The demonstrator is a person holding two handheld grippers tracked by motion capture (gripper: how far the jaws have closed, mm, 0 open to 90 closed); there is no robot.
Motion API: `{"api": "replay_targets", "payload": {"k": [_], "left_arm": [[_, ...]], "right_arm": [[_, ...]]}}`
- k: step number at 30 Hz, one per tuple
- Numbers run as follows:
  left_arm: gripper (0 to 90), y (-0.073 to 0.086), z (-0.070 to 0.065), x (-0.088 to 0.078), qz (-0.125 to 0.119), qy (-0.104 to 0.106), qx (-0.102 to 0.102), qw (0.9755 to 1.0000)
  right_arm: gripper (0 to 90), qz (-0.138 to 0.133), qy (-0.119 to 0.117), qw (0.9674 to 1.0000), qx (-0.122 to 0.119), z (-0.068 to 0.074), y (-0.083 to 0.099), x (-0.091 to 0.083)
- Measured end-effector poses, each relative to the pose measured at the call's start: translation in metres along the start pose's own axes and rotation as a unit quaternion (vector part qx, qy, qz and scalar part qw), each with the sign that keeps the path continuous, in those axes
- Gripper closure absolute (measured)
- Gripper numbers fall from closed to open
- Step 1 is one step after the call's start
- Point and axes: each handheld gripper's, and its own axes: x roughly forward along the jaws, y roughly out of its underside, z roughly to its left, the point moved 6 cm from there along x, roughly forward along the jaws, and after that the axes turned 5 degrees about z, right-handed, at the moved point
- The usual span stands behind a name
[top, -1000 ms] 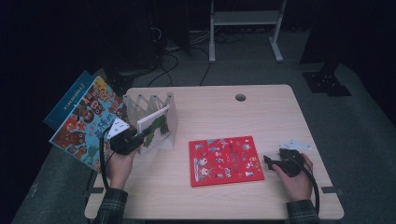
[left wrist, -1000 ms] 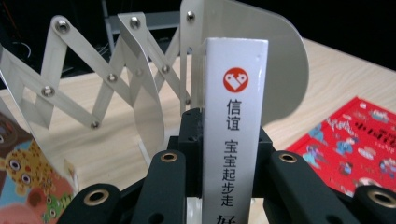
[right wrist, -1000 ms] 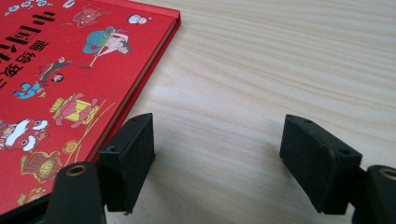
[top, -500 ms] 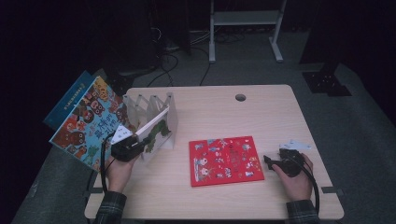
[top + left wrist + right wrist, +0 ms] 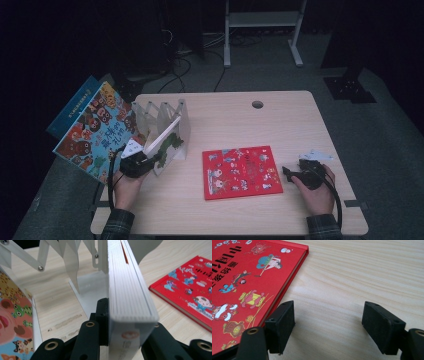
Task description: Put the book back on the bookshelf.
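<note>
- Leftmost, we hold the white-edged book (image 5: 131, 290) clamped in our left gripper (image 5: 142, 162), its page edges between the jaws; it tilts up and away towards the white folding rack (image 5: 160, 117), long axis running into a slot.
- Centre table, the red book (image 5: 241, 171) lies flat.
- Rightmost, our right gripper (image 5: 328, 326) rests unclenched and empty, just beside that book's corner, nearer it than the left.

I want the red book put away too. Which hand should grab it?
Probably the right: its open gripper rests on the table beside the red book. The left gripper already holds a book.
</note>
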Motion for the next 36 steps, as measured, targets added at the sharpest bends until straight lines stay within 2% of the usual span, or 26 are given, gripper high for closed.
{"api": "replay_targets", "payload": {"k": [4,8,11,15,20,23,27,32,36], "left_arm": [[73.5,0.0,0.0,0.0,-0.002,0.004,0.0,1.0],[66.0,0.002,-0.002,0.0,0.001,0.005,0.005,1.0],[62.0,0.008,-0.003,-0.005,0.009,0.002,0.011,0.9999],[59.6,0.015,-0.003,-0.014,0.01,-0.001,0.01,0.9999],[59.7,0.025,-0.003,-0.026,0.009,-0.007,0.009,0.9999],[59.8,0.031,-0.001,-0.031,0.015,-0.008,0.015,0.9997],[62.3,0.032,0.0,-0.031,0.019,-0.008,0.022,0.9995],[72.7,0.032,-0.004,-0.029,0.028,0.006,0.026,0.9992],[72.8,0.029,-0.01,-0.027,0.024,0.014,0.026,0.9993]], "right_arm": [[25.2,0.0,0.0,1.0,0.0,0.0,0.0,0.0],[25.2,0.0,0.0,1.0,0.0,0.0,0.0,0.0],[25.2,0.0,0.0,1.0,0.0,0.0,0.0,0.0],[25.2,0.0,0.0,1.0,0.0,0.0,0.0,0.0],[25.2,0.0,0.0,1.0,0.0,0.0,0.0,0.0],[25.2,0.0,0.0,1.0,0.0,0.0,0.0,0.0],[25.2,0.0,0.0,1.0,0.0,0.0,0.0,0.0],[25.2,0.0,0.0,1.0,0.0,0.0,0.0,0.0],[25.2,0.0,0.0,1.0,0.0,0.0,0.0,0.0]]}}
